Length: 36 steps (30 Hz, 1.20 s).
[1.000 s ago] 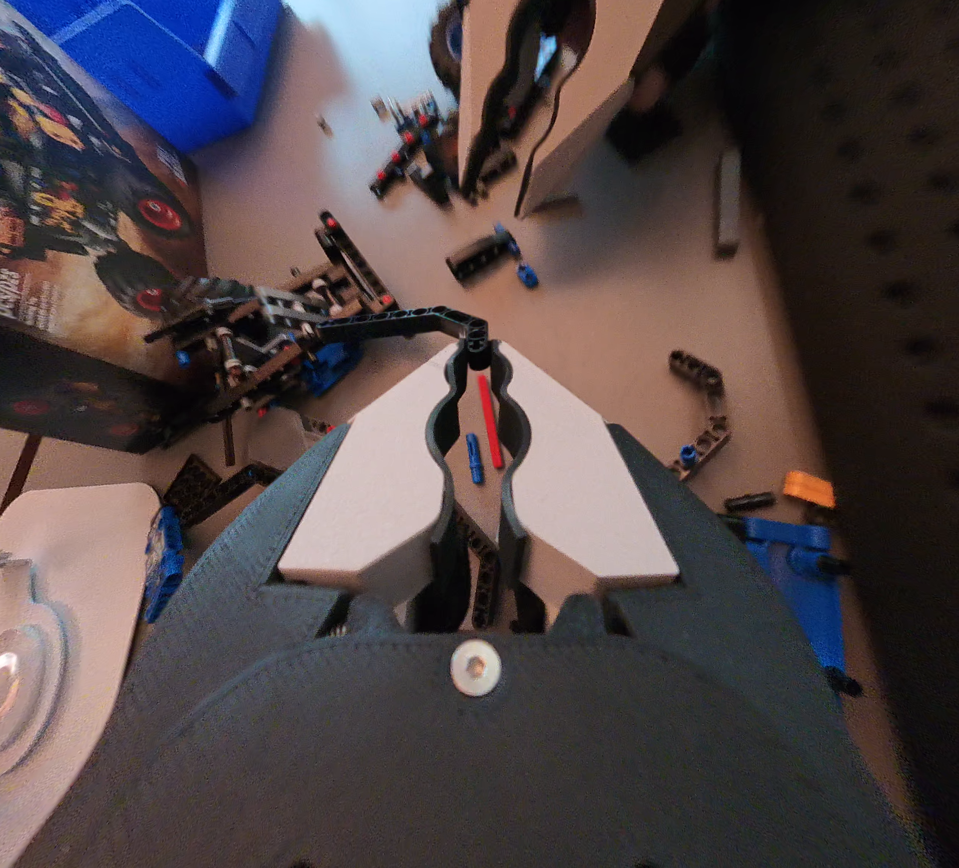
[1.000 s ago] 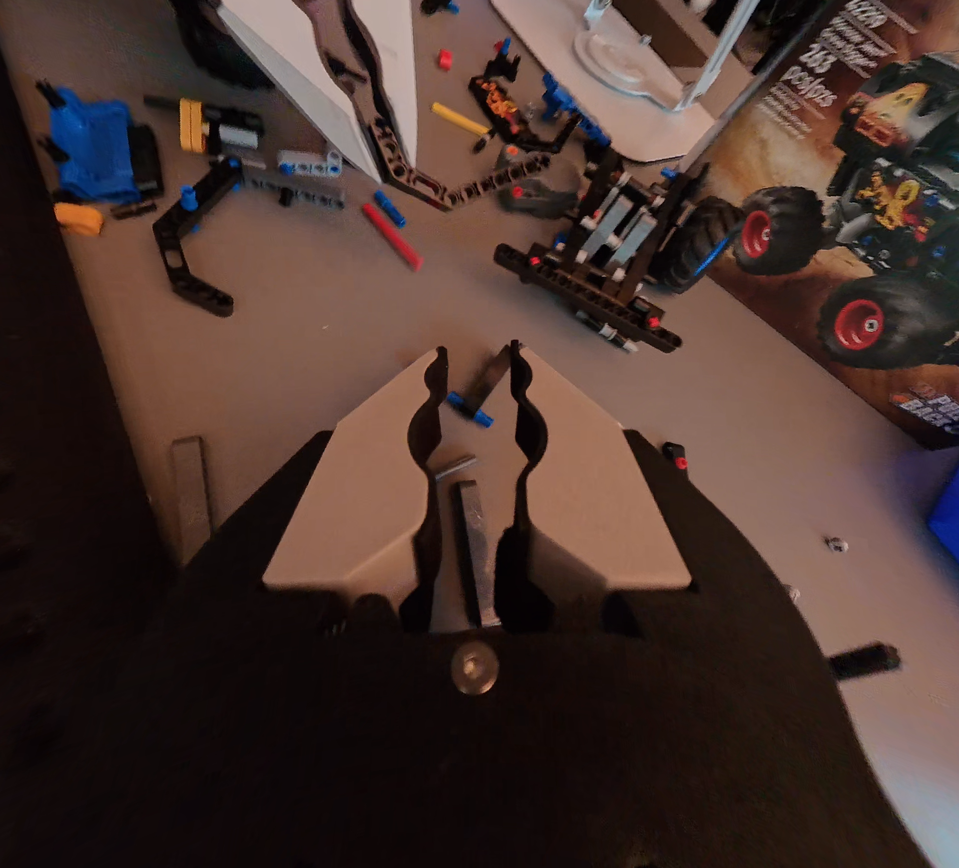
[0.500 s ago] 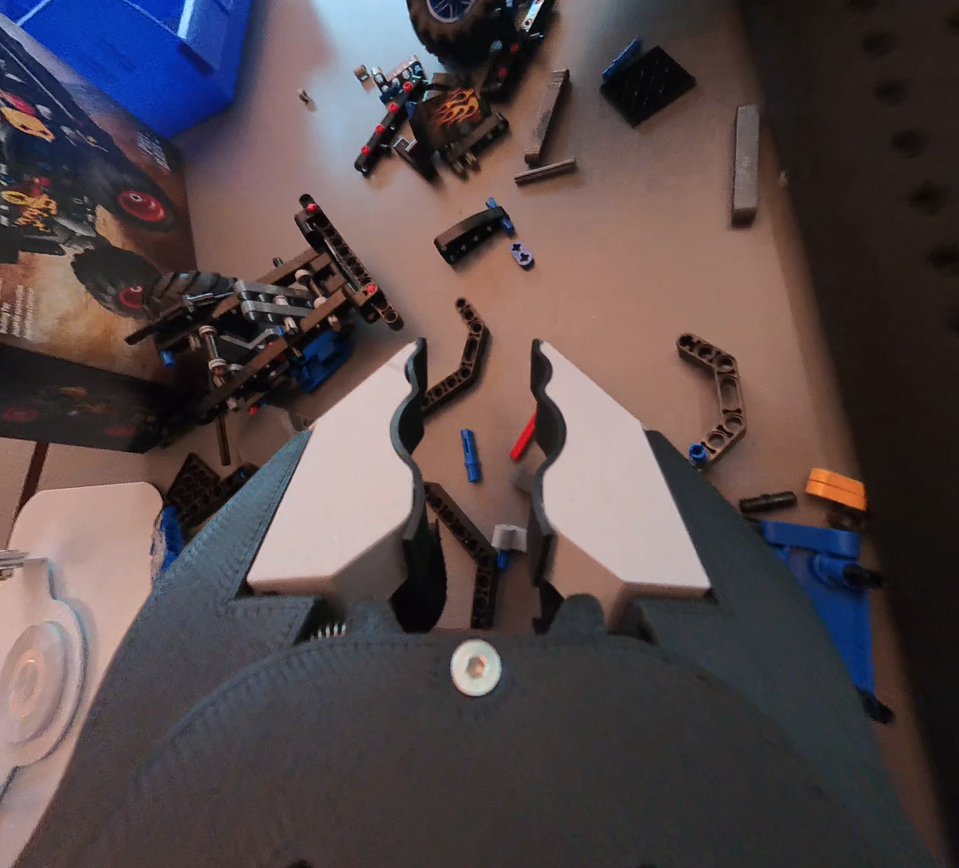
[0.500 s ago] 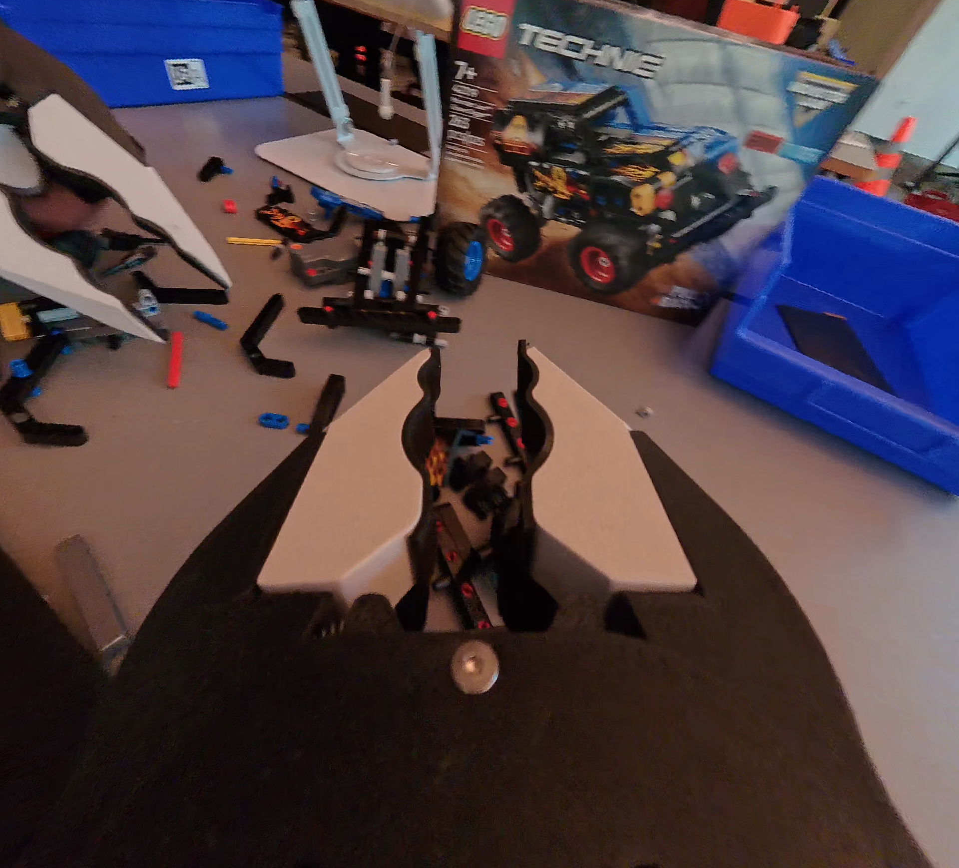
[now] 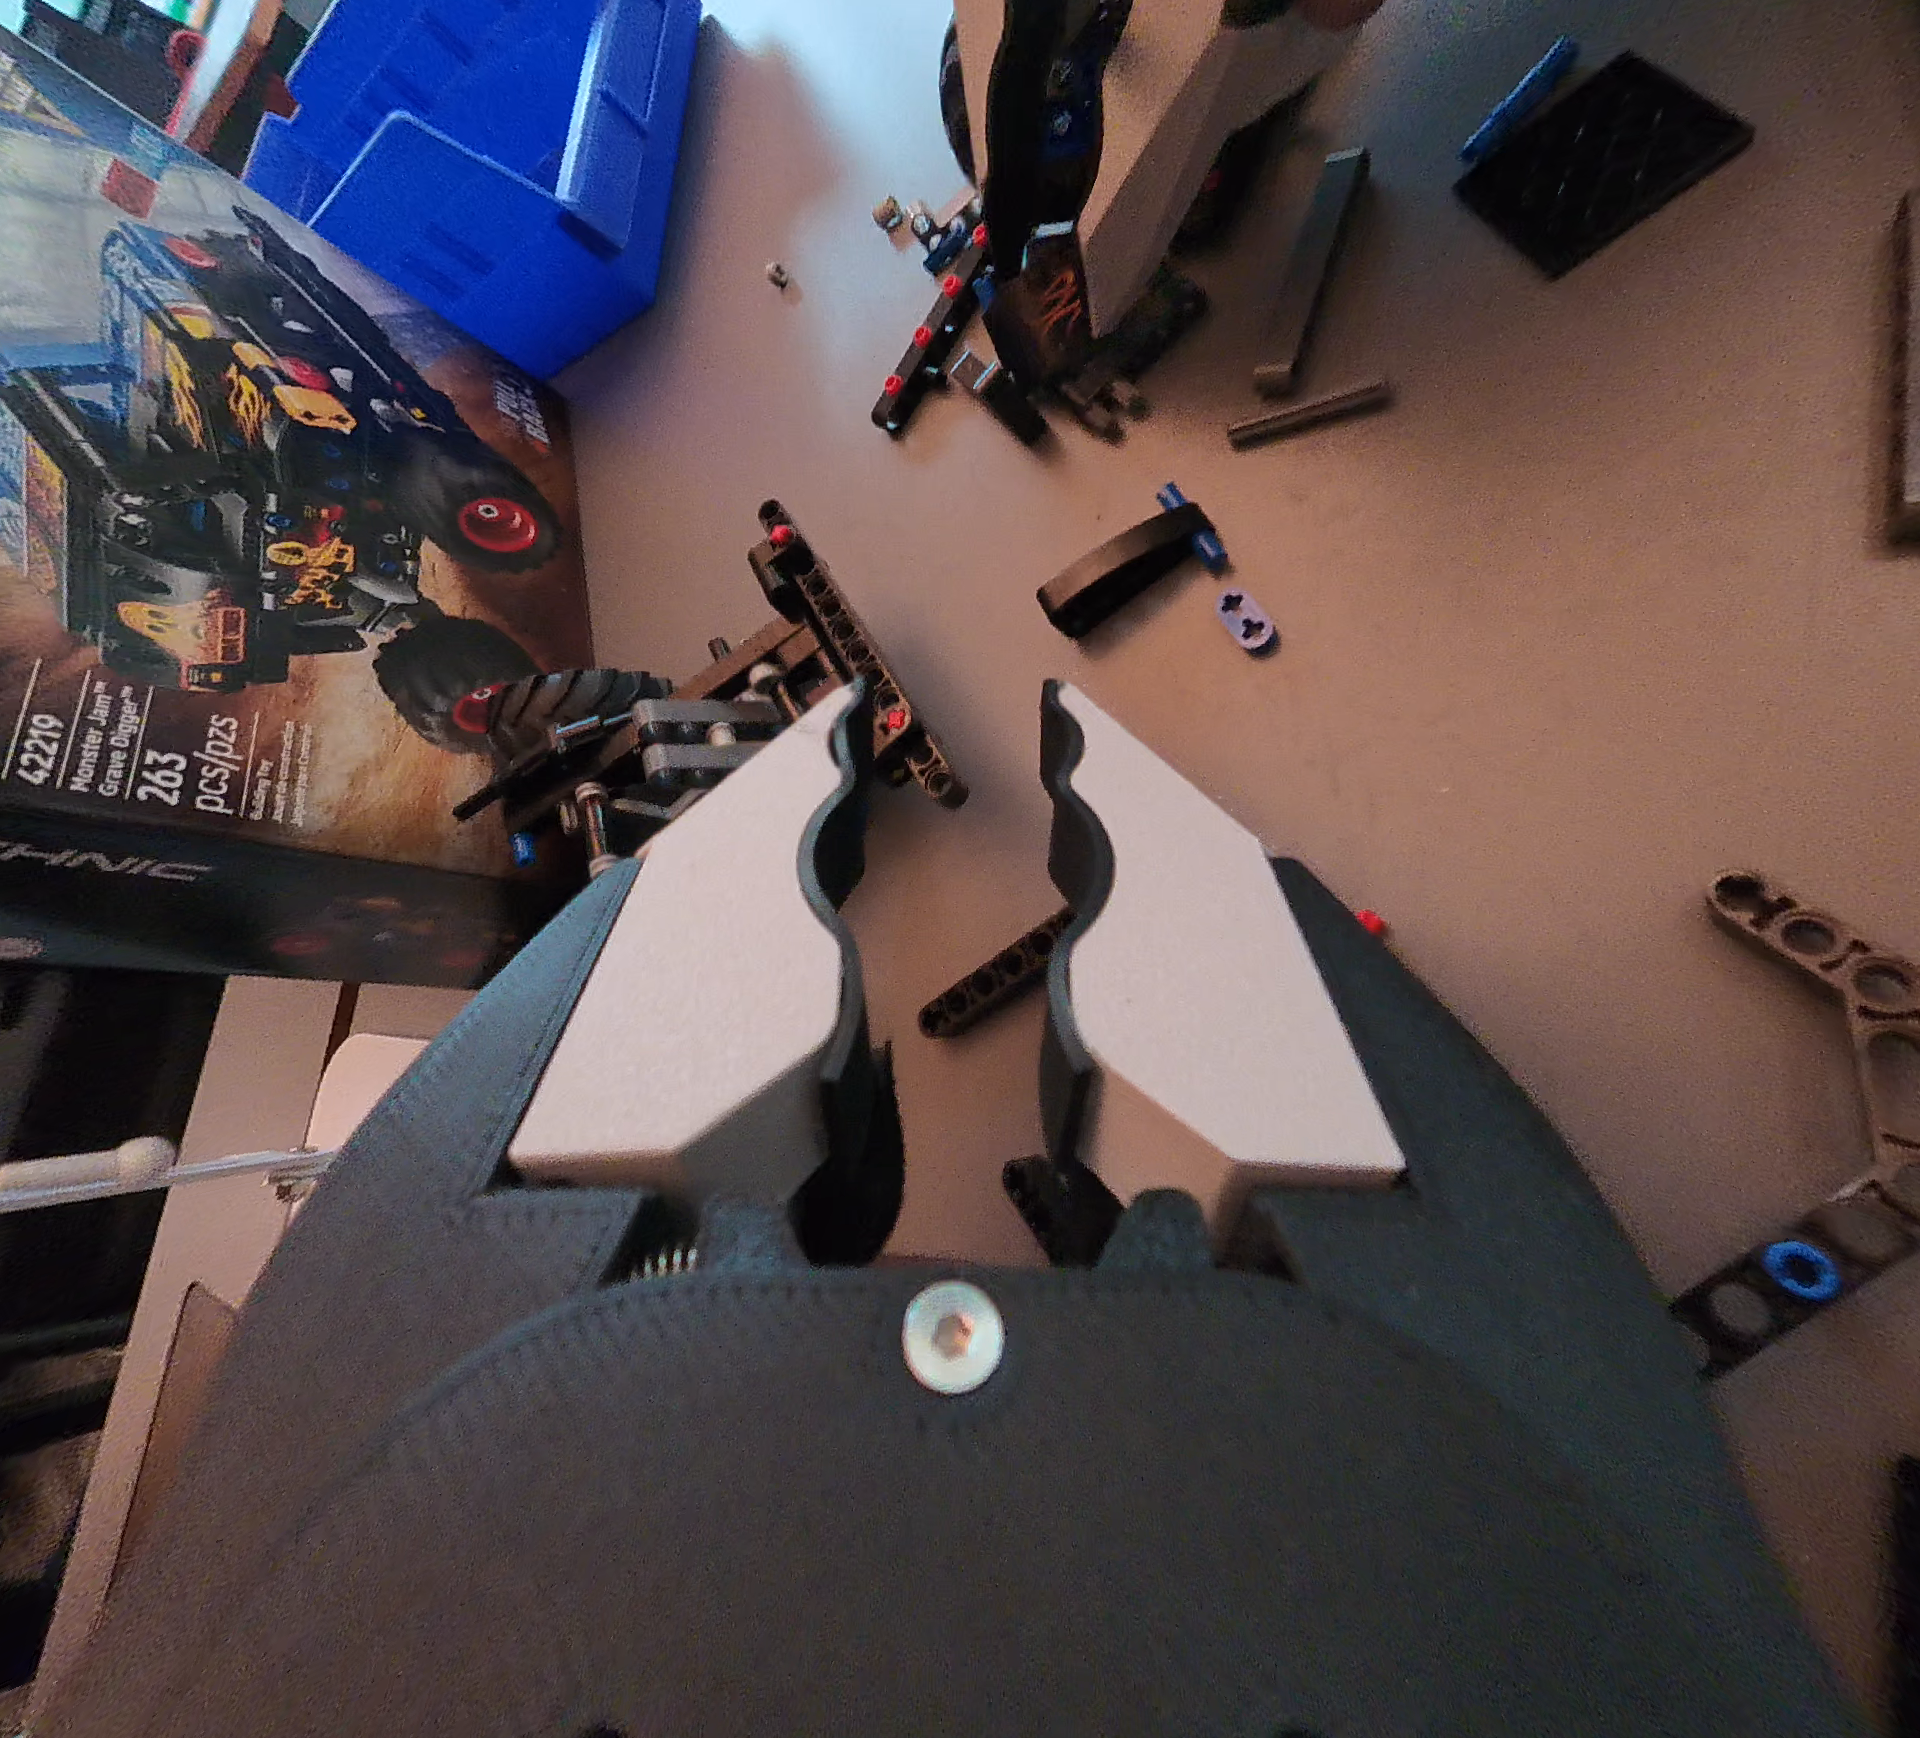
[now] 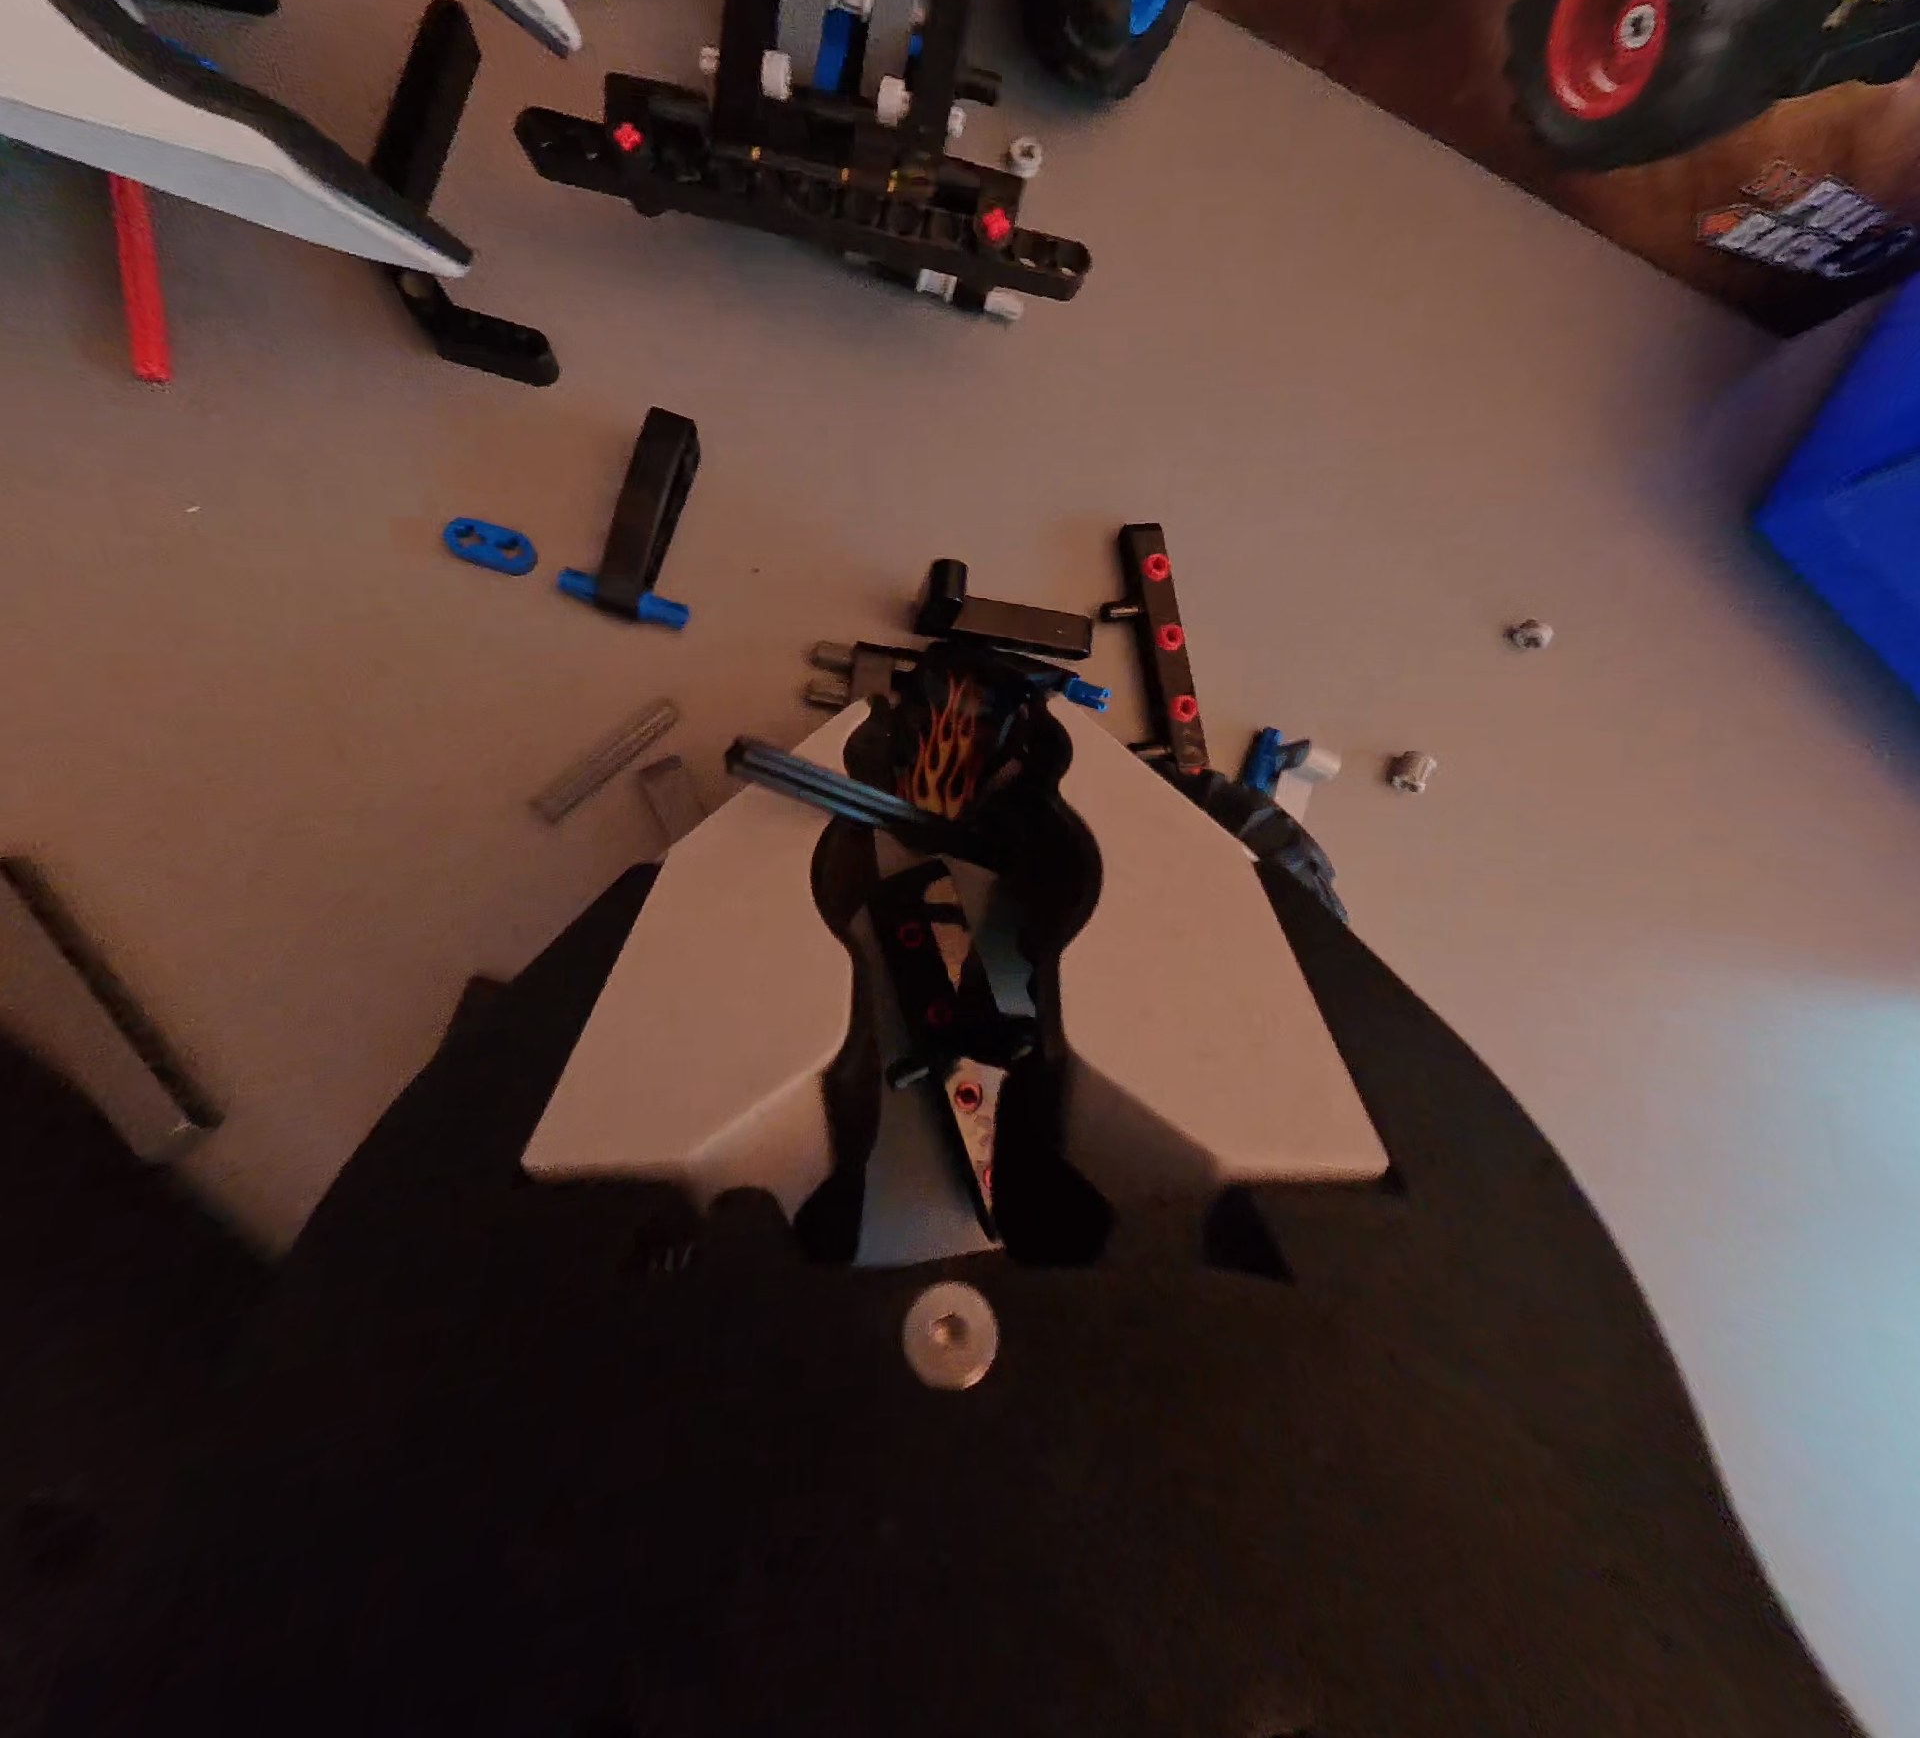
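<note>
Your right gripper point(image 6: 961, 732) jaws pinched the flame-printed panel point(image 6: 951, 743) at their tips; it could twist loose. Left gripper point(image 5: 951, 701) jaws stood wide, empty.

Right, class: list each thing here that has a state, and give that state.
left tool: open, empty.
right tool: straddles the flame panel; grip unclear.
truck chassis: part-built, one wheel showing.
black beam: lying loose under the left tool.
</note>
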Motion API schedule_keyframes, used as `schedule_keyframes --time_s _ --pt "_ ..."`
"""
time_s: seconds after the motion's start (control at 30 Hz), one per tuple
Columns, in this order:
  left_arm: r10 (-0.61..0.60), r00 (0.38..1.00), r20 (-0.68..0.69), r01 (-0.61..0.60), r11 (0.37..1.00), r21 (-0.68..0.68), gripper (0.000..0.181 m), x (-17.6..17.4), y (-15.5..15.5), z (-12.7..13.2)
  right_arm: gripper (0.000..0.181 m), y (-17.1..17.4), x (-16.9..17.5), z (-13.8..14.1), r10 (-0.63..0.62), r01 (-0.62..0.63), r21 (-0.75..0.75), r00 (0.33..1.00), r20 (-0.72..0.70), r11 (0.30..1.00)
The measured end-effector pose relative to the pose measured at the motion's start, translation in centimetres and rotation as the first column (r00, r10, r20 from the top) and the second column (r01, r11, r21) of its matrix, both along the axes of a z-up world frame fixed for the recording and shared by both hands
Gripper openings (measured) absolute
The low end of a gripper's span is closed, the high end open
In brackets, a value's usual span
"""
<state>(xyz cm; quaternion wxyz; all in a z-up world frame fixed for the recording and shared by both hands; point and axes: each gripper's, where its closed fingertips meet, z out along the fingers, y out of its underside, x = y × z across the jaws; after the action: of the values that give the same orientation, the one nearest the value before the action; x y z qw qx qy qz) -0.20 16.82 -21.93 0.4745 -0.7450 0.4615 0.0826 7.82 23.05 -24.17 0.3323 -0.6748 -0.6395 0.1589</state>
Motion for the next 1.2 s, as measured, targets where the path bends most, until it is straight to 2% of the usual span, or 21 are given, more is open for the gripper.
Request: schedule_keyframes --time_s 0.07,0.17,0.23,0.3,0.4,0.47,0.57,0.7,0.73,0.77,0.87,1.0,1.1,1.2 --pt "0.002 1.000 0.001 -0.002 1.000 -0.010 0.029 -0.2 -0.1 -0.3 0.015 -1.3 -0.8 0.0 0.069 -0.068 -0.041 0.998 0.006 0.997" --pt "0.007 1.000 0.016 -0.007 1.000 -0.001 0.029 -0.3 0.0 -0.1 0.015 -3.1 -0.8 0.1 0.157 -0.154 -0.093 0.987 0.022 0.984" --pt "0.007 1.000 0.016 -0.007 1.000 -0.006 0.029 -0.3 -0.1 -0.2 0.025 -4.6 -1.0 1.7 0.214 -0.218 -0.149 0.976 -0.048 0.964" --pt "0.000 1.000 0.023 0.001 1.000 -0.012 0.029 -0.1 -0.2 -0.3 0.037 -3.4 -0.3 2.9 0.181 -0.184 -0.090 0.983 -0.036 0.979" --pt "0.000 1.000 0.017 0.001 1.000 -0.012 0.029 0.0 -0.2 -0.4 0.035 -0.4 0.3 5.2 0.109 -0.112 -0.025 0.991 -0.078 0.993" --pt "0.000 1.000 0.028 0.000 1.000 -0.017 0.029 0.0 -0.1 -0.4 0.034 2.2 0.3 5.7 0.051 -0.051 0.009 0.997 -0.062 0.999" --pt "0.002 0.999 0.033 -0.001 1.000 -0.027 0.029 0.1 -0.1 -0.7 0.032 4.3 -0.4 3.5 0.057 -0.056 -0.017 0.995 0.081 0.998" --pt "0.005 1.000 0.031 -0.004 1.000 -0.029 0.029 0.0 -0.1 -0.9 0.030 4.5 -0.5 -1.1 0.145 -0.116 -0.107 0.936 0.321 0.987" --pt "0.005 0.999 0.035 -0.004 1.000 -0.028 0.029 0.0 -0.1 -0.8 0.018 4.7 -0.6 -1.6 0.150 -0.122 -0.101 0.927 0.344 0.987" --pt "0.003 0.999 0.040 -0.002 1.000 -0.027 0.029 0.0 -0.1 -0.7 0.008 4.7 -1.1 -1.6 0.157 -0.128 -0.109 0.932 0.327 0.986" --pt "0.019 0.998 0.056 -0.018 1.000 -0.019 0.030 -0.1 0.1 -0.4 0.006 4.5 -1.8 -1.1 0.176 -0.158 -0.084 0.941 0.288 0.984" --pt "0.045 0.984 0.172 -0.047 0.999 0.009 0.034 -0.2 0.3 1.5 0.005 2.3 -4.1 3.3 0.209 -0.210 -0.001 0.976 0.056 0.978" --pt "0.054 0.968 0.243 -0.073 0.995 0.069 0.041 -0.9 0.5 3.7 0.005 -0.9 -5.3 5.9 0.300 -0.298 0.030 0.952 -0.063 0.954" --pt "0.018 0.969 0.247 -0.061 0.984 0.165 0.042 -0.9 0.3 5.6 0.005 -4.8 -6.9 8.3 0.349 -0.380 -0.081 0.902 -0.255 0.922"
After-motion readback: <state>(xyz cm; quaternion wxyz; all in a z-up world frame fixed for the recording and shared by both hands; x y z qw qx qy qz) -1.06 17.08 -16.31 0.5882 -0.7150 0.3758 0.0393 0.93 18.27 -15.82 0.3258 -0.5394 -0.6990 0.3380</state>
